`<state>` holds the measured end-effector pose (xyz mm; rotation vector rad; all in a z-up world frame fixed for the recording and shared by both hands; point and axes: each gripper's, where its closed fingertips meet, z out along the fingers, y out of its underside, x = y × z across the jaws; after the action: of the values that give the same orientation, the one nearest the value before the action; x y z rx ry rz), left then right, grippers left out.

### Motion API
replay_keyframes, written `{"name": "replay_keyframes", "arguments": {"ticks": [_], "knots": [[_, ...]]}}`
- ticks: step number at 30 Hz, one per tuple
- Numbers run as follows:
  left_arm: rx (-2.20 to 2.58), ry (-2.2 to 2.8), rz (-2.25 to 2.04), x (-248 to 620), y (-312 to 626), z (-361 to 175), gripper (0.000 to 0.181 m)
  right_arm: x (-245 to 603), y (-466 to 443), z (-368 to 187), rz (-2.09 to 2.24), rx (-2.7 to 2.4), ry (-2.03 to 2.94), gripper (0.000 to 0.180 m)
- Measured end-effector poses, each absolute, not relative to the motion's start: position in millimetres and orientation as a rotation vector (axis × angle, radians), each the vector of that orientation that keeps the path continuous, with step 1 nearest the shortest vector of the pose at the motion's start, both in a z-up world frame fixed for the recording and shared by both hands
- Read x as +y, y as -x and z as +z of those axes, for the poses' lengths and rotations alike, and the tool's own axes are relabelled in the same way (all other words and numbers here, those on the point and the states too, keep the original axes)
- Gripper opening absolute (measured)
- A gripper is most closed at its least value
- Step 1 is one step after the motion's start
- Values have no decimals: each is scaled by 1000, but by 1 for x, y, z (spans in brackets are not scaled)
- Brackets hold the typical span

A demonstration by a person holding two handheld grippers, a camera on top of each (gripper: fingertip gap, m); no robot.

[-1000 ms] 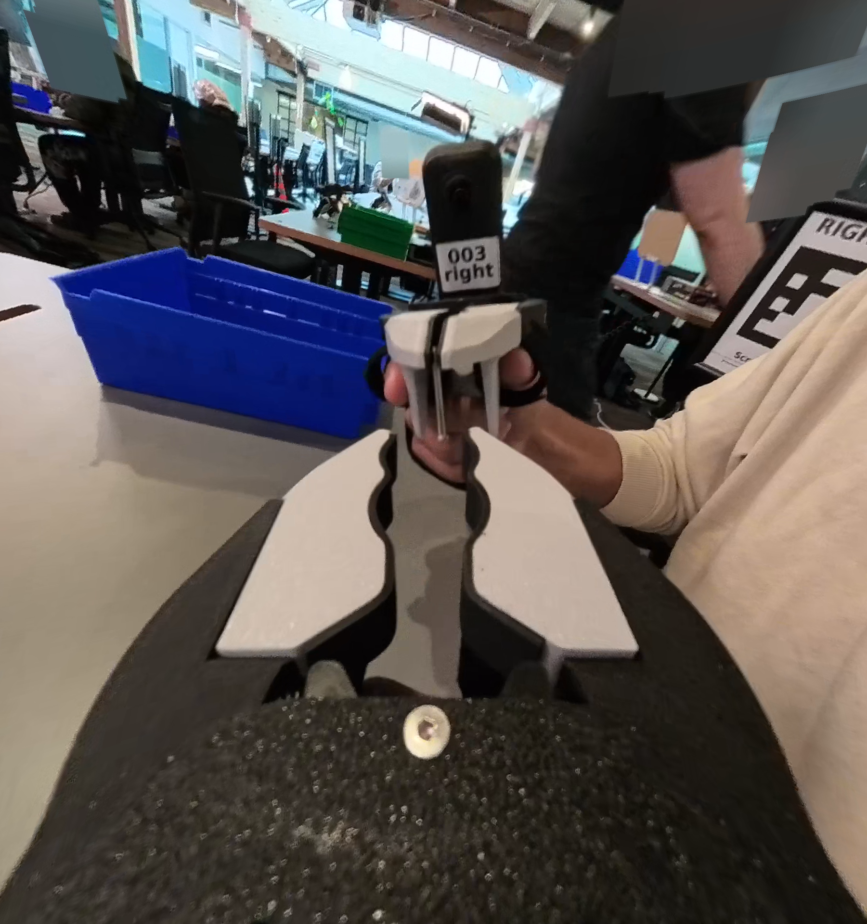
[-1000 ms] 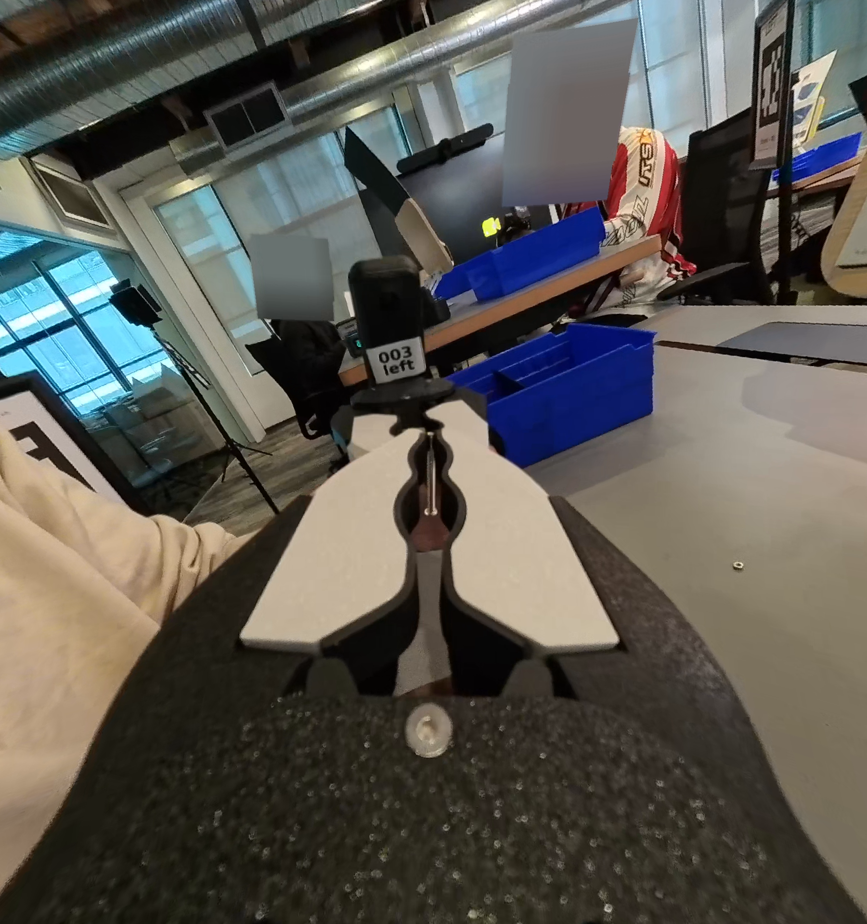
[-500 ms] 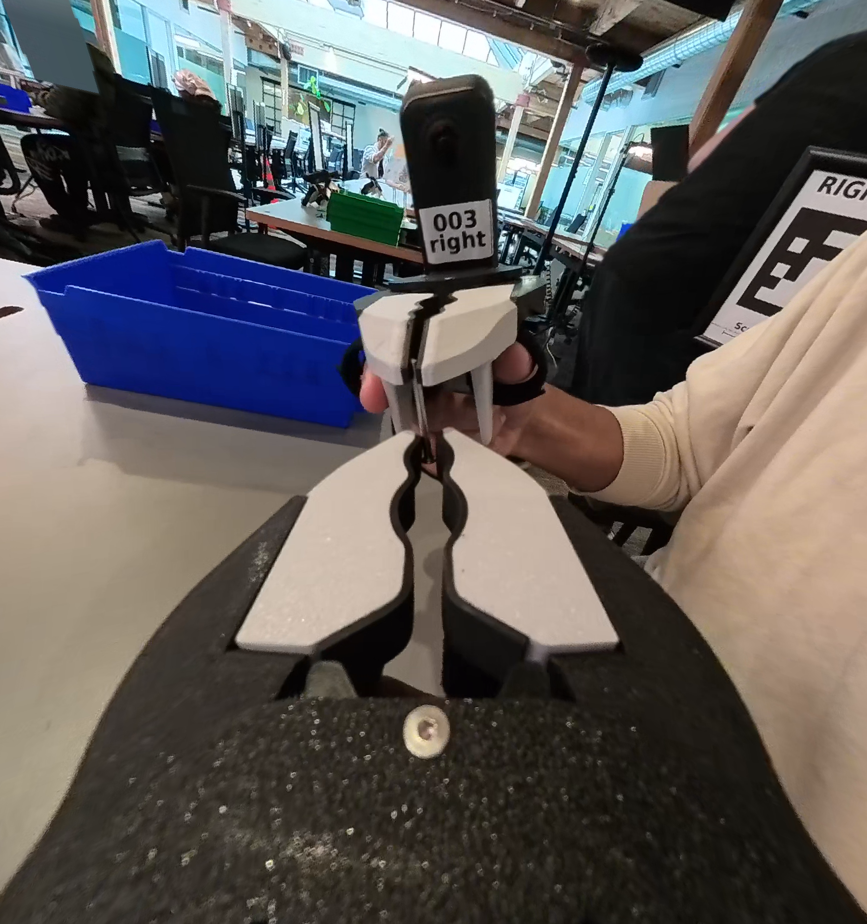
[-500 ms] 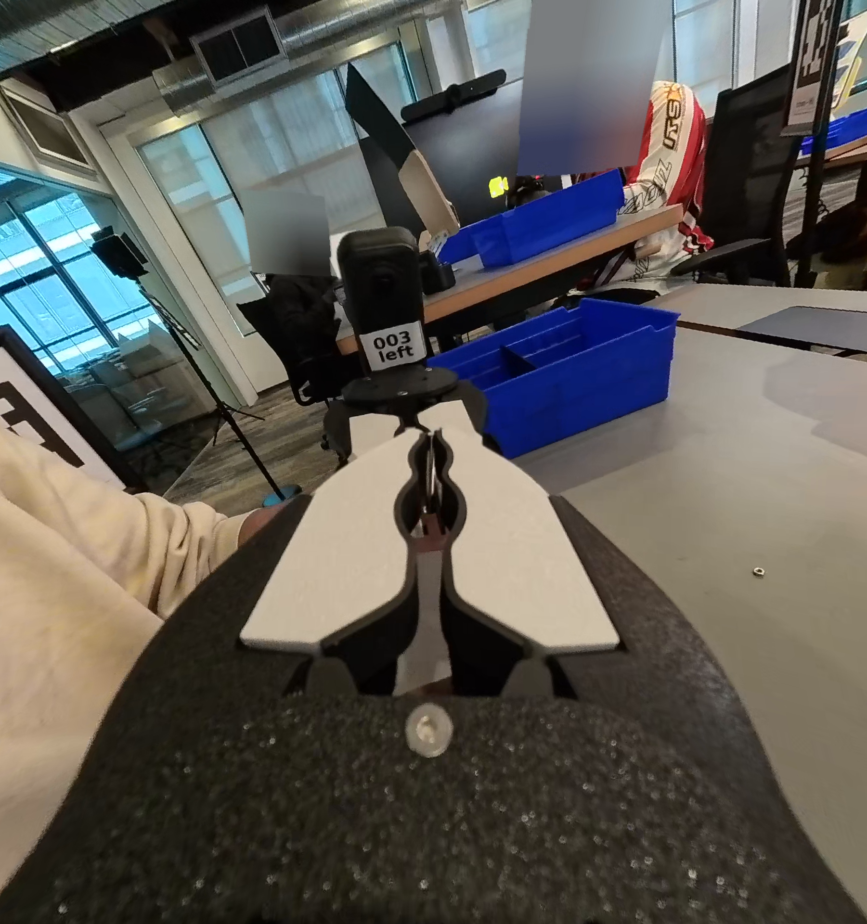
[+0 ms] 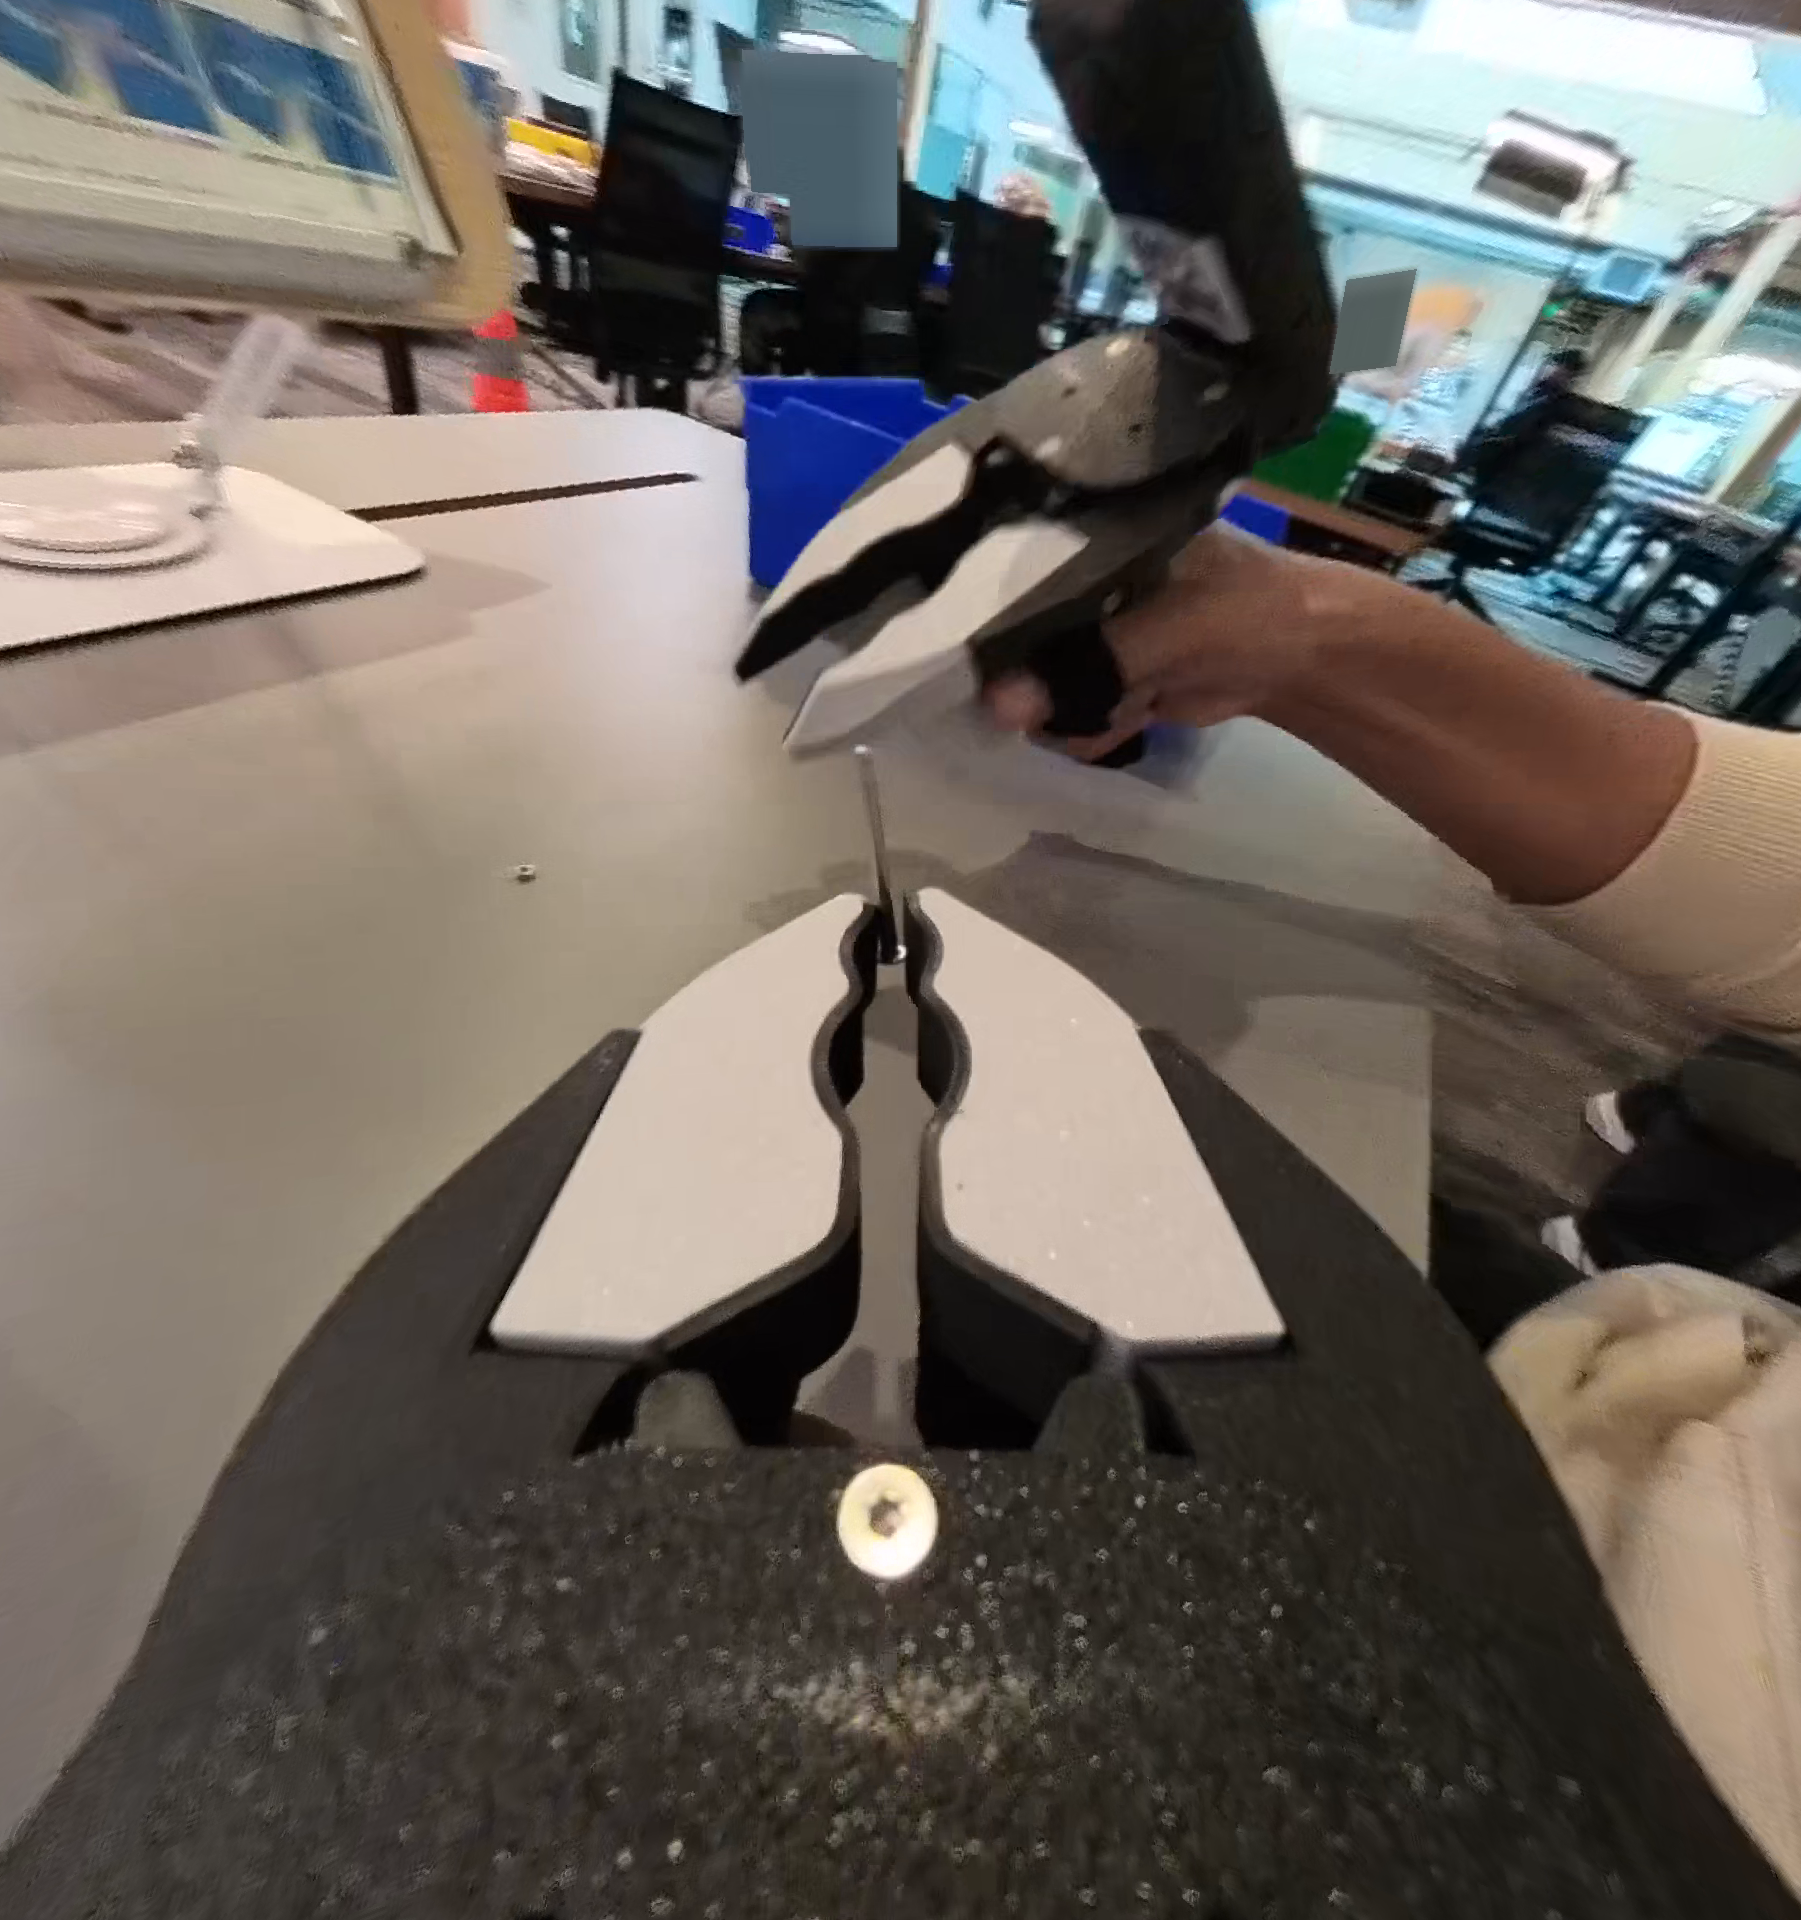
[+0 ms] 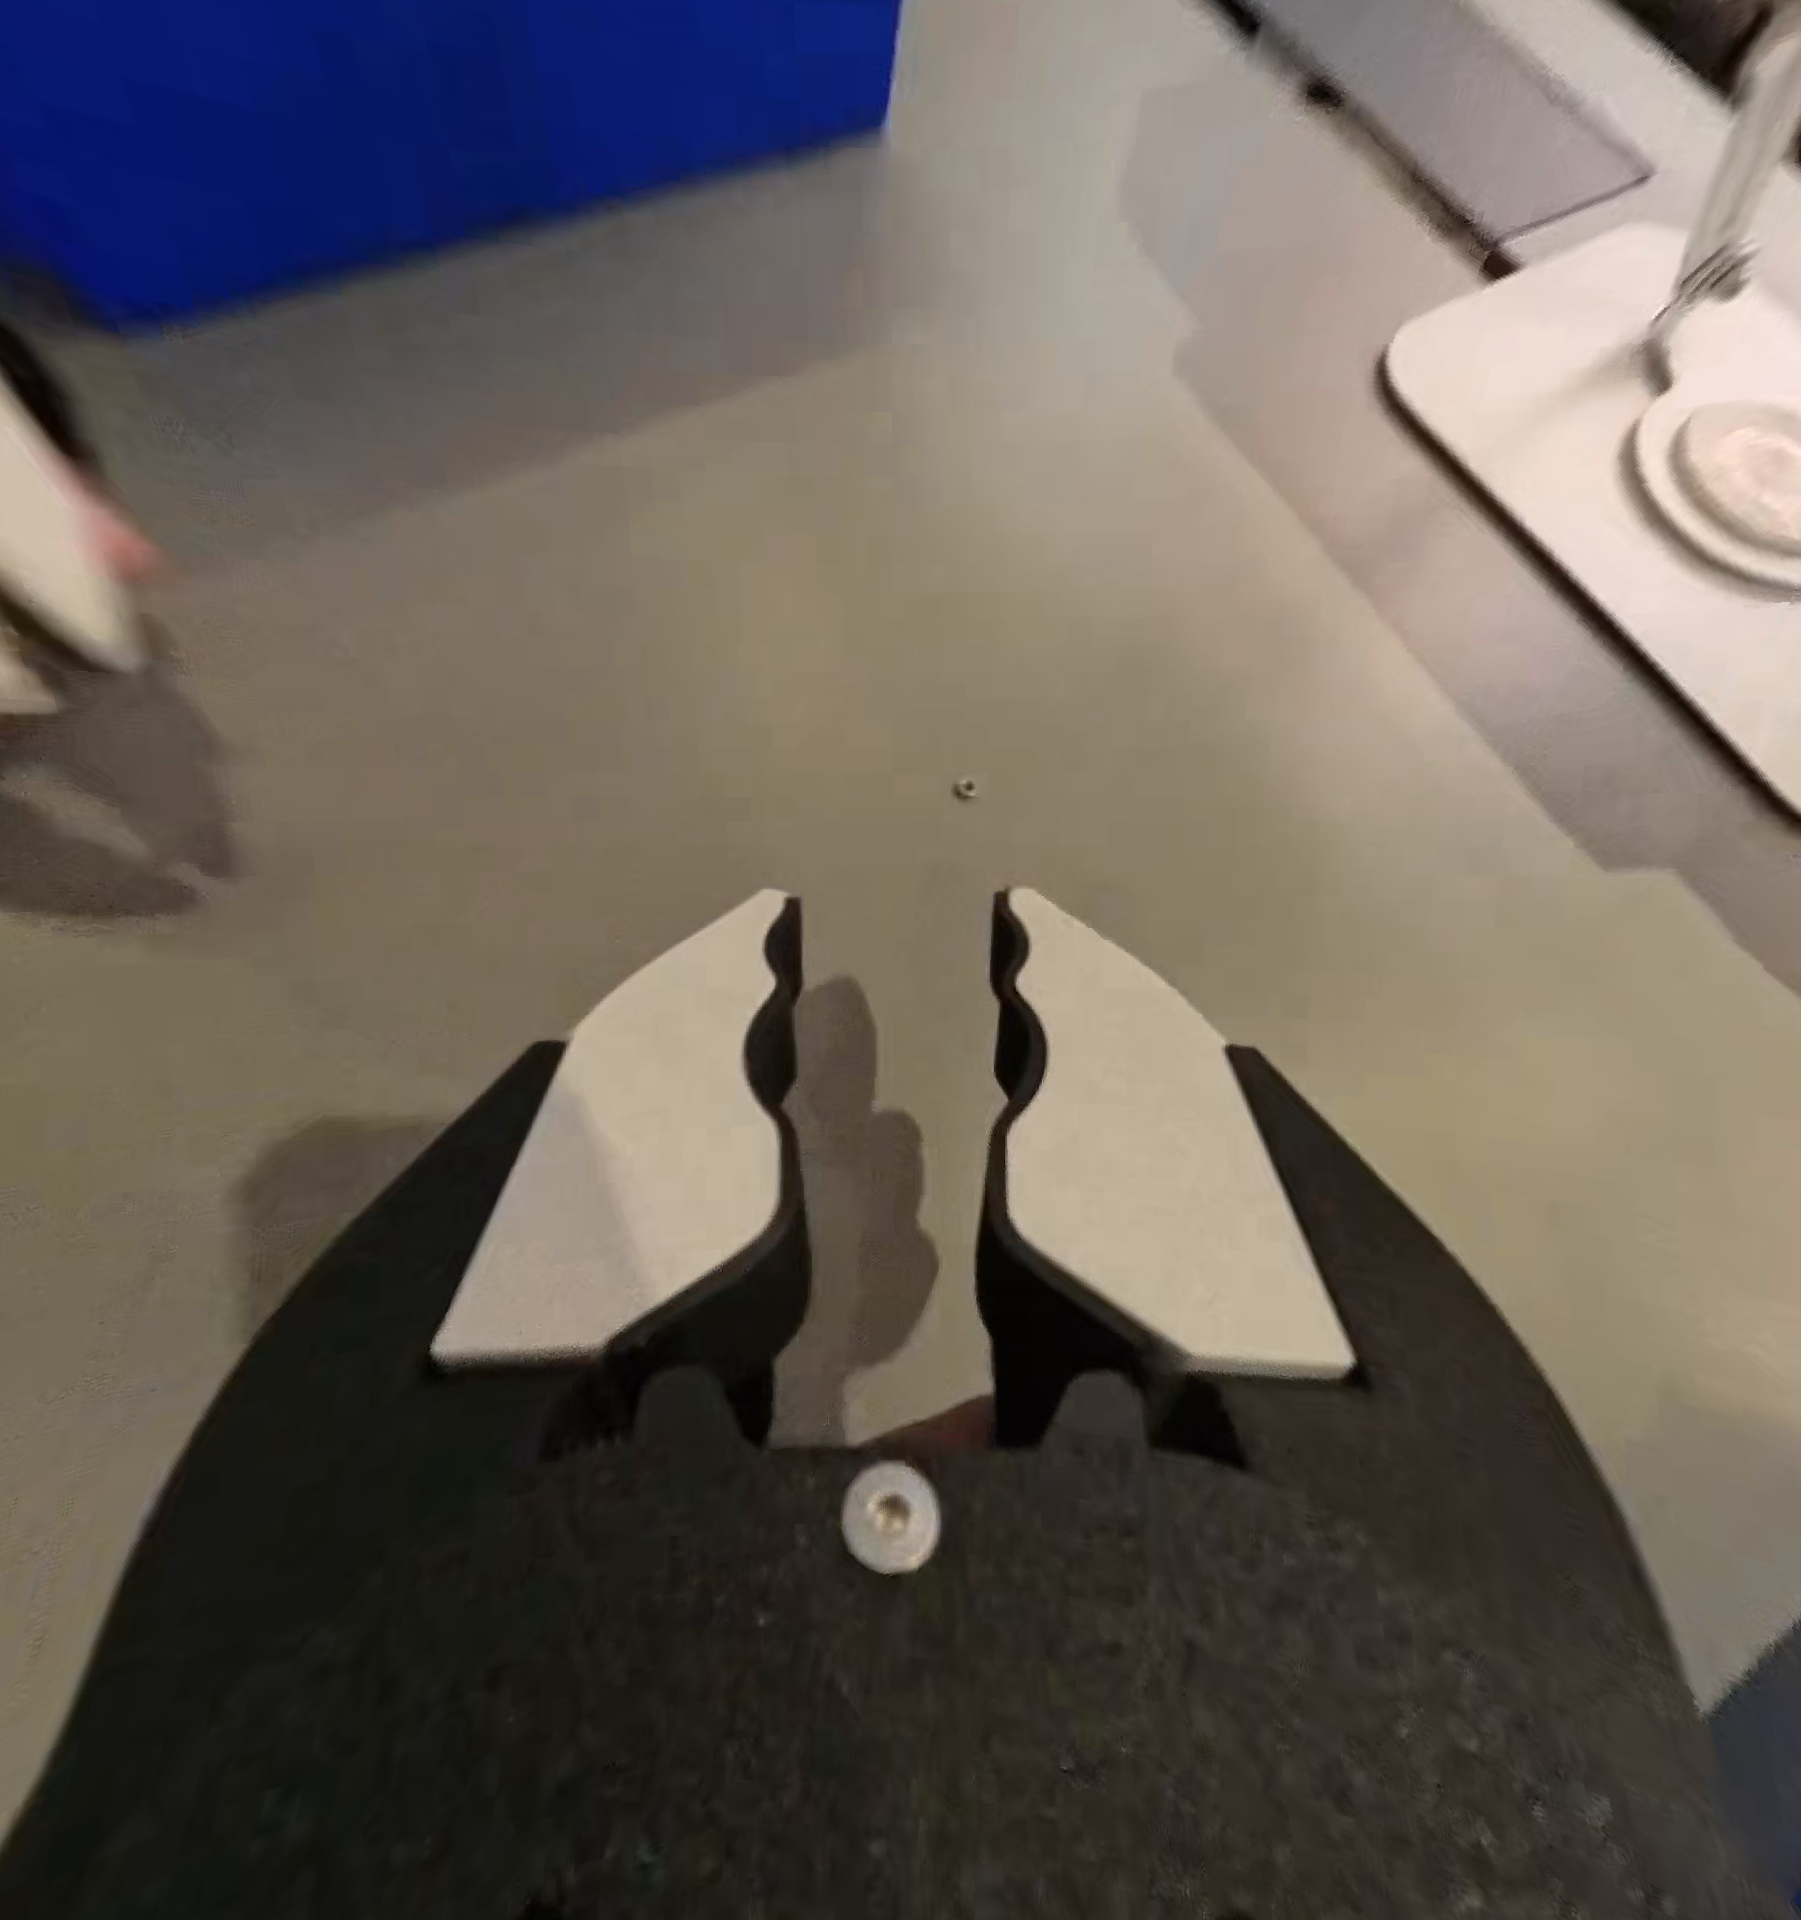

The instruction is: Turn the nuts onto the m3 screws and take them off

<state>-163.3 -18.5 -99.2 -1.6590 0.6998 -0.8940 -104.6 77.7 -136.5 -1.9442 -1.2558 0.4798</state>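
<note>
Table surface (image 6: 522, 644) was grey and flat, with a blue bin (image 6: 408, 135) at its far side and a white stand base (image 6: 1561, 499) off to one side. These played no part in the grasp.

Right gripper (image 6: 896, 909) hovered over the table with its jaws parted wide and nothing between them. In the left wrist view the same tool (image 5: 802, 696) hung just above the screw tip, its fingers visibly apart.

Left gripper (image 5: 891, 914) was closed to a narrow slot and pinched the M3 screw (image 5: 878, 842) at its lower end. The screw stood nearly upright, long axis vertical, free end pointing up toward the right gripper; whether the head sat within the pads could not be determined.

Loose nut (image 6: 967, 789) lay flat on the table, just ahead of the right gripper's fingertips and well apart from the screw.

Handling, as a judgement: both parts are light, stiff steel, smooth and small, and likely to slip or flick away. The nut should be taken across its flats at the pad tips. The screw should be held low on the shank, leaving the thread clear.
</note>
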Motion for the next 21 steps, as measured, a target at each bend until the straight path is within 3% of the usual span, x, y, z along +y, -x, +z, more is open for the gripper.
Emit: {"name": "replay_keyframes", "arguments": {"ticks": [5,21], "knots": [[698,1590,-858,-20,164,-92,4,110,133,-168,392,-1360,2005,20],[710,1577,-991,-24,163,-90,4,126,144,-194,487,-1484,2063,13]]}}
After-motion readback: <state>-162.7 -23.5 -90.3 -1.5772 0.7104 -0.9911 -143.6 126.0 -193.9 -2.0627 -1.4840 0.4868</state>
